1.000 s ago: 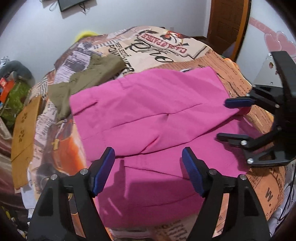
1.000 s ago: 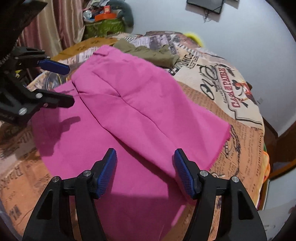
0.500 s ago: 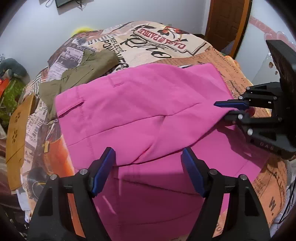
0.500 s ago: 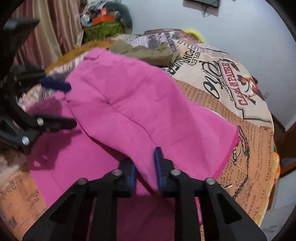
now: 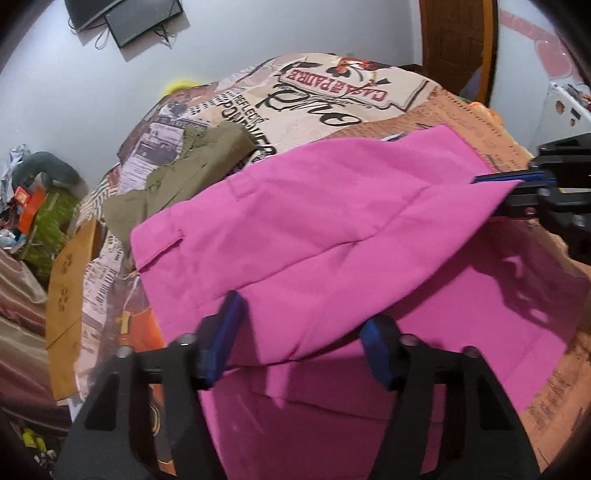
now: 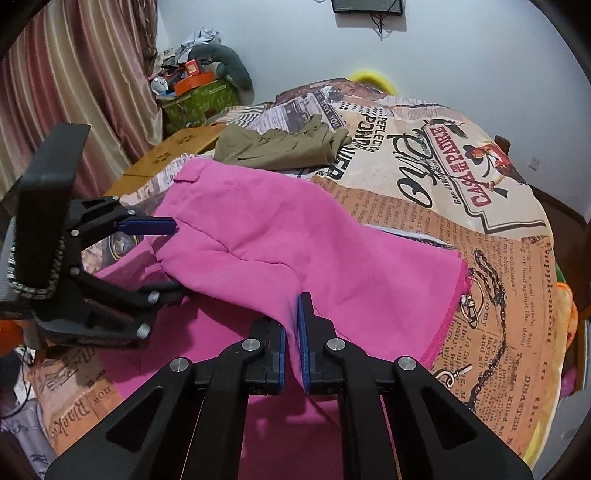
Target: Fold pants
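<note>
The pink pants [image 6: 280,243] lie across the near part of a bed covered by a newspaper-print blanket [image 6: 461,206], their upper layer folded over and lifted off the lower one. The right gripper [image 6: 291,343] is clamped on the near edge of that upper layer, a thin ridge of pink cloth pinched between its blue pads. The left gripper [image 5: 299,339] is closing; the raised fold sits between its jaws, but the pads do not yet press on it (in the right wrist view one blue pad lies above the cloth and the black finger below, with a gap showing). Just beyond the pants, touching their far edge, lies a crumpled olive-green garment [image 6: 280,147]. A flat brown cardboard sheet [image 6: 173,155] rests at the bed's side near the waistband end. Past it, by the striped curtain [image 6: 74,81], stands a green box [image 6: 199,99] heaped with clutter, including an orange box and a grey cushion. A dark screen [image 6: 365,5] hangs on the pale wall, a yellow object peeks over the bed's far edge, and a wooden door [image 5: 458,44] shows in the left wrist view.
</note>
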`<control>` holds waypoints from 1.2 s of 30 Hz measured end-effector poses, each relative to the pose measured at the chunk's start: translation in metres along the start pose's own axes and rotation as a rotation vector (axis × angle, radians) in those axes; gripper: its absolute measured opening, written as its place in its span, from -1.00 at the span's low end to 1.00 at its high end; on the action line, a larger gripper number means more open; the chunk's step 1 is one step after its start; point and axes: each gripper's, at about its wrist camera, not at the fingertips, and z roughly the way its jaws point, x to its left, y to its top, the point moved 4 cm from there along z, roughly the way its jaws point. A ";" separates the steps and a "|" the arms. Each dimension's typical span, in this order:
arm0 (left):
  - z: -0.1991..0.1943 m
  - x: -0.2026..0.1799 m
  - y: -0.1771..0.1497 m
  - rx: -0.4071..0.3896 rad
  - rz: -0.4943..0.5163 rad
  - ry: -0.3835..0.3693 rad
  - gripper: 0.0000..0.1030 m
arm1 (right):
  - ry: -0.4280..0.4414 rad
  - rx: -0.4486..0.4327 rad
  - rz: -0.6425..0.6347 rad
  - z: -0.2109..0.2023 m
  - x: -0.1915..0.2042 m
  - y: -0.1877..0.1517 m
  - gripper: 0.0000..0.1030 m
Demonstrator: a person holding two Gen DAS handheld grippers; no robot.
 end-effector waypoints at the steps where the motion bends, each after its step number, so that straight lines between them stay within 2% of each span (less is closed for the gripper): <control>1: 0.001 0.002 0.000 0.000 -0.005 0.003 0.05 | 0.005 0.000 0.005 0.000 0.000 0.000 -0.90; 2: 0.002 0.004 0.000 -0.003 -0.011 0.010 -0.01 | 0.009 -0.001 0.010 -0.001 0.000 0.000 -0.90; 4: 0.004 0.005 0.000 -0.007 -0.013 0.026 -0.26 | 0.011 0.000 0.013 -0.001 -0.001 0.000 -0.90; 5: 0.005 0.006 0.000 -0.006 -0.016 0.031 -0.29 | 0.012 -0.001 0.012 -0.001 0.000 0.000 -0.90; 10: 0.004 0.011 0.003 -0.036 -0.075 0.022 -0.74 | 0.015 -0.001 0.003 0.000 0.001 -0.001 -0.90; 13: 0.003 0.013 0.006 -0.042 -0.110 0.007 -0.84 | 0.011 0.002 -0.005 0.002 0.003 -0.002 -0.90; 17: -0.008 0.014 0.008 -0.070 -0.098 0.011 -0.88 | 0.009 -0.003 -0.015 0.000 0.006 -0.001 -0.90; 21: -0.024 0.010 0.006 -0.104 -0.040 0.037 -0.88 | 0.011 -0.014 -0.033 -0.007 0.010 0.000 -0.90; 29: -0.047 0.002 -0.016 -0.102 0.020 0.027 -0.88 | 0.004 -0.013 -0.084 -0.020 0.023 -0.008 -0.90; 36: -0.062 -0.011 -0.033 -0.093 0.031 0.015 -0.88 | 0.001 -0.003 -0.094 -0.030 0.033 -0.021 -0.90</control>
